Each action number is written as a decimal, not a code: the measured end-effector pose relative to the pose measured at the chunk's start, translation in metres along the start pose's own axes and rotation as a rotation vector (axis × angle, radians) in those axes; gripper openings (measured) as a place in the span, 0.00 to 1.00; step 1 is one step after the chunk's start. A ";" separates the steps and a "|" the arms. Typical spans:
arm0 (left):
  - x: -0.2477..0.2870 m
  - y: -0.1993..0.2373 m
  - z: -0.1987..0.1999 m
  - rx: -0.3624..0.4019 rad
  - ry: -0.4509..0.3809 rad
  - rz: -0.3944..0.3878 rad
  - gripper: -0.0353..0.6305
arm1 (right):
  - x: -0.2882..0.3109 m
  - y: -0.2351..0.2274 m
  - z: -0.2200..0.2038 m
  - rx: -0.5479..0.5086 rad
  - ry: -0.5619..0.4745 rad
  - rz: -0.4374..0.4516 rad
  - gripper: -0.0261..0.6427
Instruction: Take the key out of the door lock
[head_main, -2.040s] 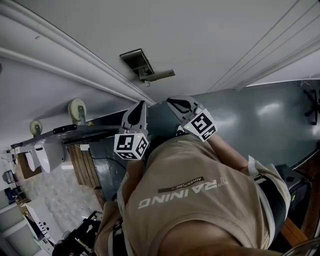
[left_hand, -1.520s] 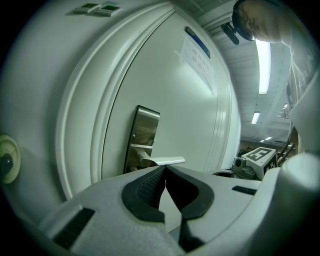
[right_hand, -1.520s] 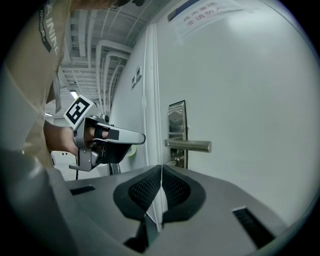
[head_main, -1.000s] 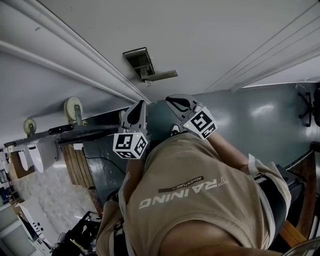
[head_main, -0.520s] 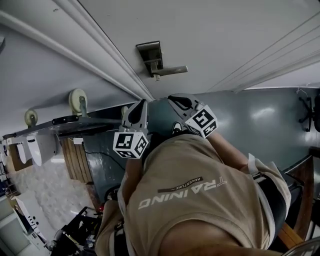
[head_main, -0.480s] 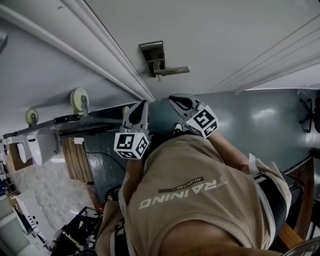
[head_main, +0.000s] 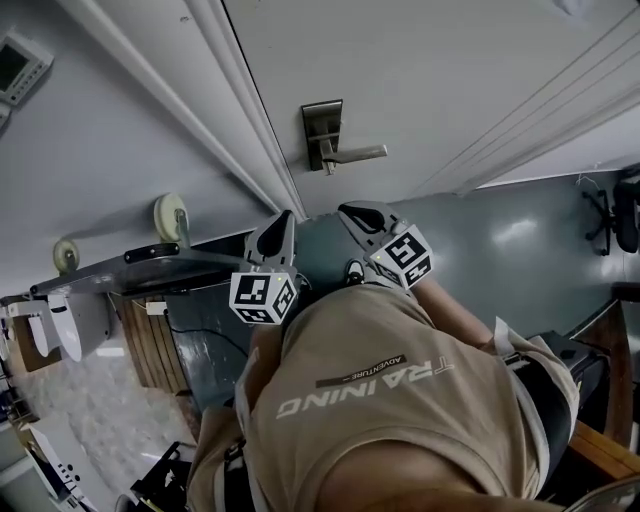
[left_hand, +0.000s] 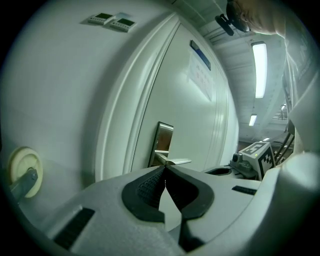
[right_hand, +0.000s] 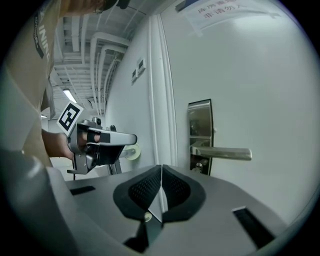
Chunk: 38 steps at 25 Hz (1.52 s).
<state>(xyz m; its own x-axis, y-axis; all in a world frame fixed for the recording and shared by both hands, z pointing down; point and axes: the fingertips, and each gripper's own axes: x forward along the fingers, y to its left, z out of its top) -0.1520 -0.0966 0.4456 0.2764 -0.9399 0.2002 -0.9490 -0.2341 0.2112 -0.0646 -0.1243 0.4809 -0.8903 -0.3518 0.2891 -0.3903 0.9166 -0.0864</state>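
Note:
The door's metal lock plate (head_main: 322, 128) carries a lever handle (head_main: 354, 154); a small key stub (head_main: 328, 169) sticks out beside the lever. In the right gripper view, plate (right_hand: 200, 129), lever (right_hand: 222, 153) and key (right_hand: 200, 164) lie ahead and to the right of the jaws. In the left gripper view the plate (left_hand: 163, 141) stands just beyond the jaw tips. My left gripper (head_main: 284, 216) and right gripper (head_main: 352, 210) hang side by side in front of the person's chest, short of the door. Both are shut with nothing between the pads, as seen at left gripper (left_hand: 165, 168) and right gripper (right_hand: 161, 168).
The door frame (head_main: 236, 110) runs left of the lock. On the wall are a control panel (head_main: 18, 66) and a round cream wheel (head_main: 171, 216) on a dark bar. An office chair (head_main: 626, 205) stands on the grey floor at right. The person's beige shirt (head_main: 380, 400) fills the lower view.
The head view has swung, so the lock plate now sits further right and nearer the grippers, and the wall panel has come into view. Both grippers stay shut before the chest.

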 end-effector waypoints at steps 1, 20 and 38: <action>-0.001 0.000 0.002 0.005 -0.004 -0.010 0.06 | 0.002 -0.001 -0.002 0.004 0.003 -0.012 0.06; -0.004 0.017 0.047 0.103 -0.054 -0.114 0.06 | 0.037 -0.044 -0.010 0.190 0.006 -0.231 0.06; 0.041 0.037 0.061 0.037 -0.034 -0.195 0.06 | 0.071 -0.096 -0.039 0.476 0.029 -0.295 0.07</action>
<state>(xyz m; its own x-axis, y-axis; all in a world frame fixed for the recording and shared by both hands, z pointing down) -0.1847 -0.1587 0.4029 0.4512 -0.8835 0.1259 -0.8828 -0.4213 0.2078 -0.0813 -0.2293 0.5471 -0.7234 -0.5687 0.3915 -0.6904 0.5909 -0.4173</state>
